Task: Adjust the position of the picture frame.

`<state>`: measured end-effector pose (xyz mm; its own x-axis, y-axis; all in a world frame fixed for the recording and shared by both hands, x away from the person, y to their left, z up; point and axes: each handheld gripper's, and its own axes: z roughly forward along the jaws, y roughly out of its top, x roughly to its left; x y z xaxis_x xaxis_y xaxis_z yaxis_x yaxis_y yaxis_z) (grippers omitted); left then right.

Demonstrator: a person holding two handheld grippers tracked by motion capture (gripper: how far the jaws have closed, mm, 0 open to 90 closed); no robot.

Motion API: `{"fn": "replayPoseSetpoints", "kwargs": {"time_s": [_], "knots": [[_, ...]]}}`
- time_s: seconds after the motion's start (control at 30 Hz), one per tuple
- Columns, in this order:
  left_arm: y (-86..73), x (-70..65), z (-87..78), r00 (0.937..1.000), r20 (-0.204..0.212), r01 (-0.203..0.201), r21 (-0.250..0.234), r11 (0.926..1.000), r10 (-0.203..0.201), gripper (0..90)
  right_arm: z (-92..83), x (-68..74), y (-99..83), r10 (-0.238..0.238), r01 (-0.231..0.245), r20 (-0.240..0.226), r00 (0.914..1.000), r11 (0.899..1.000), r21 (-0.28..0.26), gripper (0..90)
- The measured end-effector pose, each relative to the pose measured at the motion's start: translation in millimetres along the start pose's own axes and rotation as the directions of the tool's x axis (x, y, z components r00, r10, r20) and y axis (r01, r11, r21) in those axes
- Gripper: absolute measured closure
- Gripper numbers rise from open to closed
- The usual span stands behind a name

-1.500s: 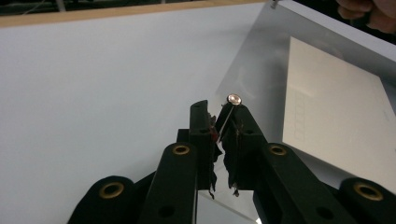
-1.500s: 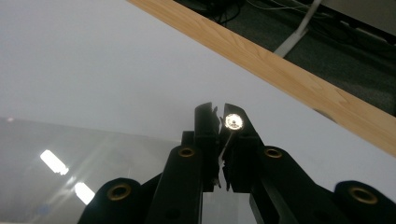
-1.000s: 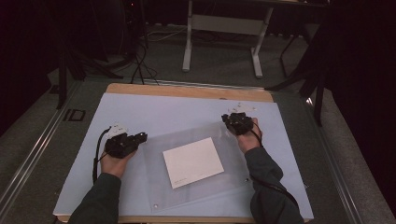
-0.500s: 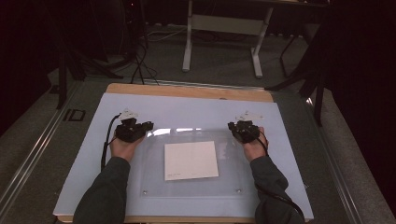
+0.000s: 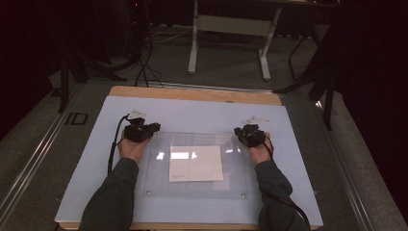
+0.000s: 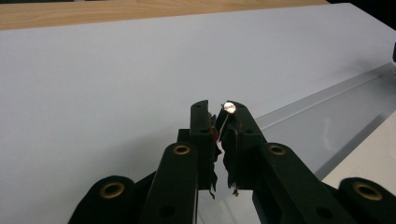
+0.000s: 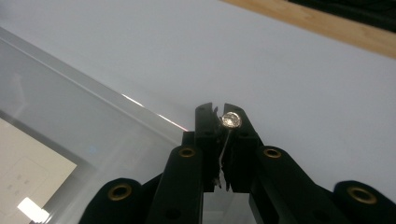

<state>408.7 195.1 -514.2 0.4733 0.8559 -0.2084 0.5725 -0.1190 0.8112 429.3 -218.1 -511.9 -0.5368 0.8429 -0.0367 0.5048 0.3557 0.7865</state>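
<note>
1. The clear plastic sheet (image 5: 195, 166) lies flat on the pale blue mat (image 5: 86, 159), over a sheet of paper (image 5: 196, 163).
2. Your left gripper (image 5: 153, 128) pinches its far left corner, and your right gripper (image 5: 239, 132) pinches the far right one.
3. Both pairs of jaws are pressed onto the edge.
4. It looks stiff, light and slick, so it may slip from the pinch.
5. Keep to the corners and lift both evenly, or it may flex.

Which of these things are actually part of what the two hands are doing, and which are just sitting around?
In the job:
left gripper, shut on the clear sheet's far left corner
right gripper, shut on its far right corner
clear sheet
white paper under it

Just around:
pale blue mat
wooden table edge
metal stand behind
</note>
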Motion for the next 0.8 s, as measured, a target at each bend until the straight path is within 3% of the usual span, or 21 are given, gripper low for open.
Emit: {"fn": "replayPoseSetpoints", "kwargs": {"time_s": [0.1,0.8], "knots": [[-2.3,0.9,4.6,0.9999,-0.001,0.013,0.006,0.9999,-0.013,82.5,4.6,-1.7,-4.4,0.011,-0.011,-0.006,0.9999,1.000,0.007,85.3],[-5.6,-2.1,6.2,0.9996,-0.027,0.000,-0.010,1.0000,0.000,82.6,9.2,-6.3,-10.6,0.014,-0.015,-0.033,0.9994,1.000,-0.018,85.1]]}}
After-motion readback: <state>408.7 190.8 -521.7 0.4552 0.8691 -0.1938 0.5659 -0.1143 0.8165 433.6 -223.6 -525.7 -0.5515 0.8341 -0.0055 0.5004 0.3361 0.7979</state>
